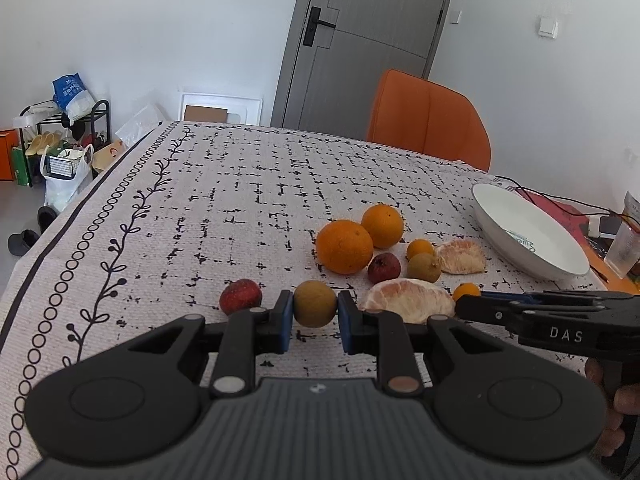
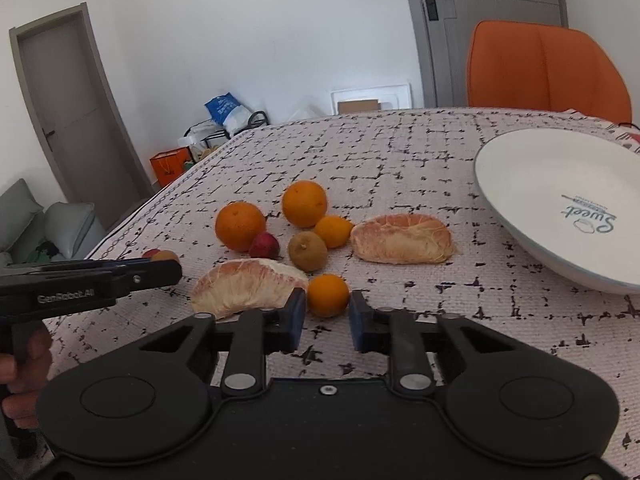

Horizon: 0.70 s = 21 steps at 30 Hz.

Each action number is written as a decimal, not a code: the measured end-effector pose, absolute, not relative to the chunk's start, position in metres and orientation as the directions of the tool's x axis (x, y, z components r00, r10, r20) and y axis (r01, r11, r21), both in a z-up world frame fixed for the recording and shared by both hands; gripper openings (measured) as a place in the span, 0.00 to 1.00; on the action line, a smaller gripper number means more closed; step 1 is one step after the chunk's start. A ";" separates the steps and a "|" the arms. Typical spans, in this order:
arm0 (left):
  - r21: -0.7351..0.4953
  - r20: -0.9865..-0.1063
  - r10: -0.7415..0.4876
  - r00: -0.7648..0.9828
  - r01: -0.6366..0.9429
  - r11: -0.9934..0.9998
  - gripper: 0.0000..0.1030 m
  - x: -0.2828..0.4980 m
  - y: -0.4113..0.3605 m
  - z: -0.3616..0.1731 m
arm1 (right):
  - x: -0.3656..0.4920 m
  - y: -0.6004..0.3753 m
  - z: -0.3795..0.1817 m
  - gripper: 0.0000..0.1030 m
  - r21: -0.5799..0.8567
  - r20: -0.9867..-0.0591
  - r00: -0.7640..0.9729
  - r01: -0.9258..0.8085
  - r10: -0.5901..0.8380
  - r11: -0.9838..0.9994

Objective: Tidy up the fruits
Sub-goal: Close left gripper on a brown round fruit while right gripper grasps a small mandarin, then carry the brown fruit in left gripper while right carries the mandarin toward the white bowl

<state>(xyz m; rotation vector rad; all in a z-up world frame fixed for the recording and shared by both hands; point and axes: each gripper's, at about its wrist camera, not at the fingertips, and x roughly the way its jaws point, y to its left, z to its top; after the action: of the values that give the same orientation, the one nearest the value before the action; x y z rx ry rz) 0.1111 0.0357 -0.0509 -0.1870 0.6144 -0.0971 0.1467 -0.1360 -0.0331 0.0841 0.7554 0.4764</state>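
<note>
My left gripper (image 1: 314,315) has its blue pads against both sides of a brown-green round fruit (image 1: 315,303) on the tablecloth. A red fruit (image 1: 240,297) lies just left of it. My right gripper (image 2: 327,317) straddles a small orange (image 2: 327,294); a narrow gap shows on the right side. Two large oranges (image 2: 240,225) (image 2: 304,203), a dark red fruit (image 2: 264,245), a second brown fruit (image 2: 307,251), another small orange (image 2: 333,231) and two peeled pomelo pieces (image 2: 246,287) (image 2: 402,239) lie between. A white plate (image 2: 532,200) stands at the right.
An orange chair (image 1: 428,118) stands at the table's far edge. A glass (image 1: 624,246) and cables (image 1: 560,204) sit beyond the plate. The table's left edge (image 1: 64,216) drops to a floor with a cluttered shoe rack (image 1: 60,140).
</note>
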 end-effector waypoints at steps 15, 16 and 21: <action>-0.183 -0.540 -0.194 0.819 0.110 0.977 0.22 0.111 -0.001 -0.034 | 0.123 -0.174 -0.012 0.21 0.291 -0.566 0.694 -0.336 0.445 0.896; -0.181 -0.538 -0.198 0.819 0.117 0.976 0.22 0.111 -0.005 -0.033 | 0.122 -0.176 -0.011 0.21 0.292 -0.562 0.698 -0.333 0.443 0.897; -0.177 -0.532 -0.219 0.818 0.146 0.973 0.22 0.112 -0.020 -0.029 | 0.116 -0.188 -0.007 0.21 0.290 -0.545 0.721 -0.316 0.427 0.903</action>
<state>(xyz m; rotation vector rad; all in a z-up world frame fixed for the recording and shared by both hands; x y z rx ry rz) 0.1117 -0.0199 -0.0286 -0.1301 0.5813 -0.1953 0.1161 -0.1882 -0.0066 0.1817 0.6455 0.4132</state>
